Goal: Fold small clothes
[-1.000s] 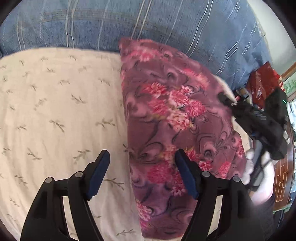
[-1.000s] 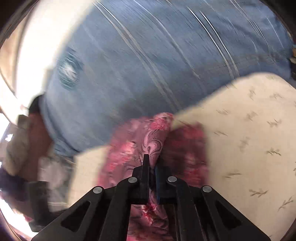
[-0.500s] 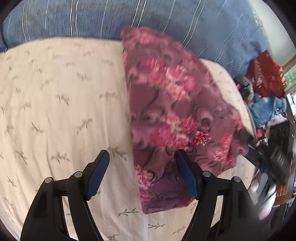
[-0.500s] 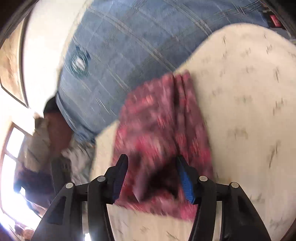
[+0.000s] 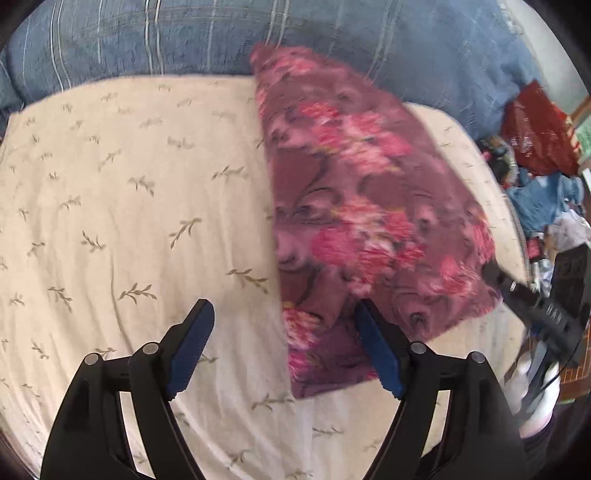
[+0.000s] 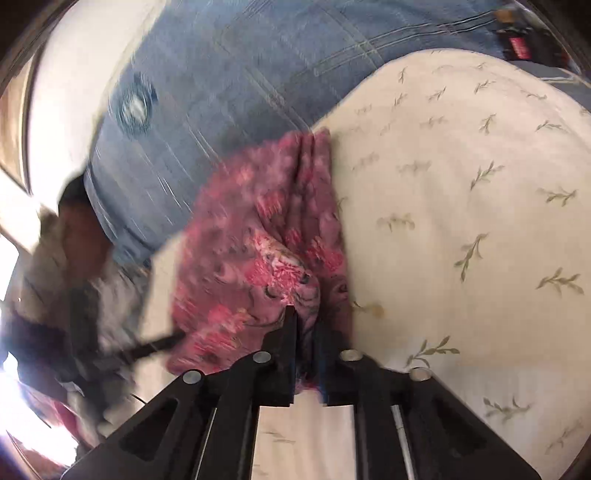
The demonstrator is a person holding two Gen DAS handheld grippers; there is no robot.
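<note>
A purple garment with pink flowers [image 5: 354, 221] lies folded on the cream leaf-print sheet [image 5: 129, 206]. My left gripper [image 5: 282, 317] hovers over its near left edge. Its jaws stand wide and are still opening, with that edge below the gap and nothing gripped. The right gripper [image 5: 532, 306] reaches in at the garment's right corner, held by a white-gloved hand [image 5: 535, 391]. In the right wrist view the right gripper [image 6: 306, 325] is closing, almost shut, with a fold of the floral garment [image 6: 258, 240] pinched between its pads.
A blue striped quilt [image 5: 258, 33] lies bunched along the far side of the sheet. Off the bed's right edge are a red bag [image 5: 535, 133] and a heap of blue and mixed clothes [image 5: 546, 199]. A blurred dark heap [image 6: 74, 258] sits left in the right wrist view.
The right gripper opened, moved down along the garment's right side to its near corner and closed on the fabric again. The left gripper shifted slightly, staying open.
</note>
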